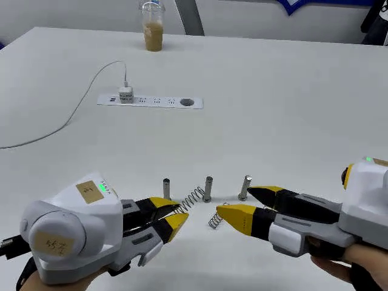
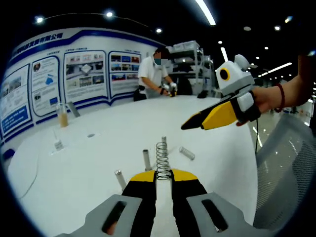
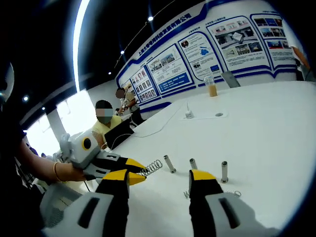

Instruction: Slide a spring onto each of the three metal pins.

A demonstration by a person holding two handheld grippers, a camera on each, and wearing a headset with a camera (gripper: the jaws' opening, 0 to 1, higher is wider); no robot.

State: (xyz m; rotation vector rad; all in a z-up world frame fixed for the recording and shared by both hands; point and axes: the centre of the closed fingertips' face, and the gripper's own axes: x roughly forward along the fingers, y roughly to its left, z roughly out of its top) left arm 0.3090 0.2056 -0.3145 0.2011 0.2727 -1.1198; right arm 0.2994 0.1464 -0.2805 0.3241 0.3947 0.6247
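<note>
Three pins stand in a row on the table, power strip behind them, cup way further back. The spring in my left gripper reaches toward the middle one. A second spring lies in front, maybe touching my right gripper.

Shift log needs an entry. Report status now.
Left gripper shut on a spring. Right gripper open, empty. All three pins bare. Loose spring on the table beside it; nothing blocking.
</note>
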